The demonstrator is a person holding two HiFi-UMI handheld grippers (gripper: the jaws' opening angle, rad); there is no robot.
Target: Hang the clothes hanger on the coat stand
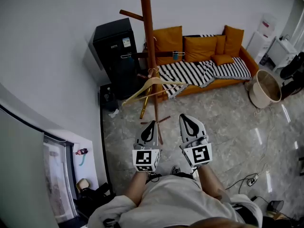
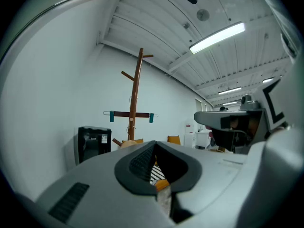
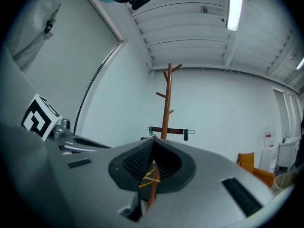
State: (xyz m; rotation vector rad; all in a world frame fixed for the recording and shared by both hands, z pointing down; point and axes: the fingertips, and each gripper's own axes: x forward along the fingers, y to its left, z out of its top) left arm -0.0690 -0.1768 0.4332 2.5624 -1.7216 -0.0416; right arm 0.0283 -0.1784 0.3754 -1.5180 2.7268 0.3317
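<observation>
The light wooden clothes hanger (image 1: 153,85) hangs tilted on the coat stand (image 1: 148,37), lower on the pole than a dark clip hanger (image 1: 159,54). It lies at twelve o'clock from both tongs and well apart from them. The left tongs (image 1: 152,123) and right tongs (image 1: 183,118) are both clenched on nothing, side by side above the floor (image 1: 228,122), with an orange sofa (image 1: 204,46) at one o'clock.

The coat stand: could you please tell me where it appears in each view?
Head view: coat stand at top centre.
Left gripper view: coat stand left of centre.
Right gripper view: coat stand just right of centre.
Shared landmark: dark bar with teal clips across its pole.
</observation>
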